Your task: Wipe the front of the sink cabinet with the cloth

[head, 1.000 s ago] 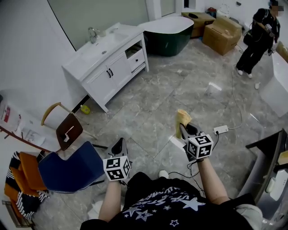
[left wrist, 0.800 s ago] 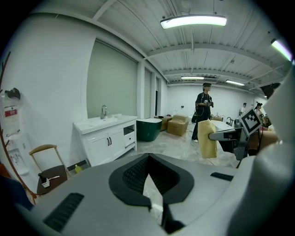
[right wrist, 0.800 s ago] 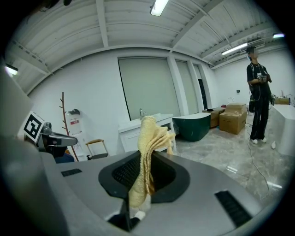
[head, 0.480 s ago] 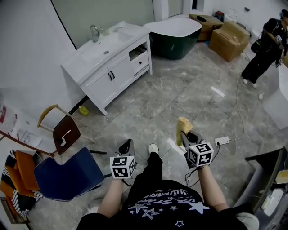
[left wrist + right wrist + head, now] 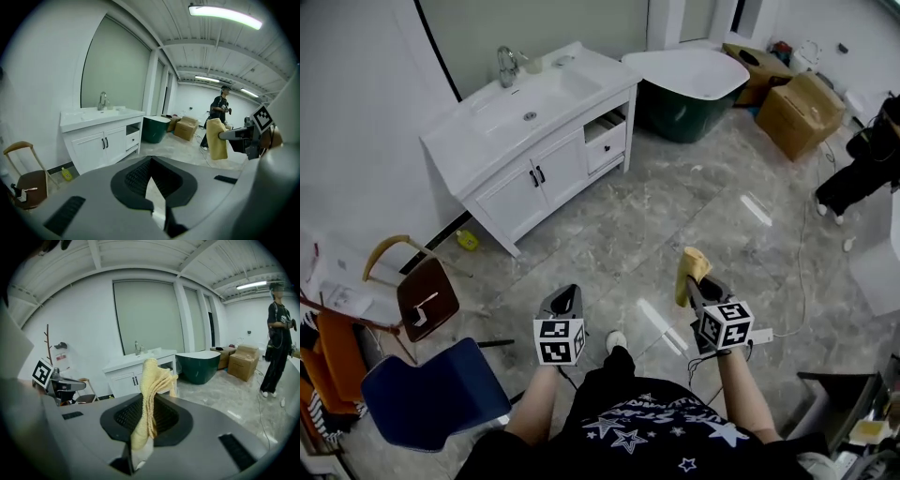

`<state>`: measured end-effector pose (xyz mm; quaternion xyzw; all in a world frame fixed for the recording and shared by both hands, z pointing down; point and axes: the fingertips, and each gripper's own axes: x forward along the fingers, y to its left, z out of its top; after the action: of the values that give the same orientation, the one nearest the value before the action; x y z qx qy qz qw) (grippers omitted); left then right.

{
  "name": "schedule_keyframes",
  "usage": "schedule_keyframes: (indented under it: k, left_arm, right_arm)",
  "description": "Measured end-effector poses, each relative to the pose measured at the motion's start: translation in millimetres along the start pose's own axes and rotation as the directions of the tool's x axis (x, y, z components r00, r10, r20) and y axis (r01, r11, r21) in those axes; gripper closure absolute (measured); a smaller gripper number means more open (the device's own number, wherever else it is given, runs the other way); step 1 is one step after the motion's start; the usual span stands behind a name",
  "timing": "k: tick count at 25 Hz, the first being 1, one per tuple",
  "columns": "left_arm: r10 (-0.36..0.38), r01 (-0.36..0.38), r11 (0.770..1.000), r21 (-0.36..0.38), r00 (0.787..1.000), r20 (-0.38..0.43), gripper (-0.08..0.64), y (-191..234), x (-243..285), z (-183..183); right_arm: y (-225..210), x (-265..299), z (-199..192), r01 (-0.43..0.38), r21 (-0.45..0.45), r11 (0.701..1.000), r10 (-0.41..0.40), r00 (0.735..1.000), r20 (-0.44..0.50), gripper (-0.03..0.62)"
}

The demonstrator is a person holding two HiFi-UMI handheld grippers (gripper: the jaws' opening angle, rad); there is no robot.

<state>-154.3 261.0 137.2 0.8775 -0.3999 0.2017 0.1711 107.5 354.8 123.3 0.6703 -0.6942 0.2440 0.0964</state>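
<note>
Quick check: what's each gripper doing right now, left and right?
Left gripper: jaws shut, nothing between them.
Right gripper: jaws shut on the yellow cloth.

The grey marbled tile floor carries a white sink cabinet against the wall. A dark green bathtub stands just beside it, with cardboard boxes beyond. A small yellow bottle sits near the cabinet's foot. Nearer me stand a brown chair and a blue chair, and a white power strip lies well apart from them.
</note>
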Motion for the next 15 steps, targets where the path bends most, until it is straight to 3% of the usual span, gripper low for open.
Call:
schedule_keyframes:
  k: [8,15]
  left_arm:
    - [0.088,-0.086,0.995,-0.055,0.996,0.034,0.545,83,62,43]
    - [0.150,-0.153,0.982,-0.110,0.988,-0.032,0.545,120,66,21]
  right_arm:
    - [8,105,63,-0.047,-0.087,0.995,0.043,0.998,-0.048,0.531]
    - [5,169,79,-0.085,-0.123,0.989,0.072,0.992,-0.104,0.531]
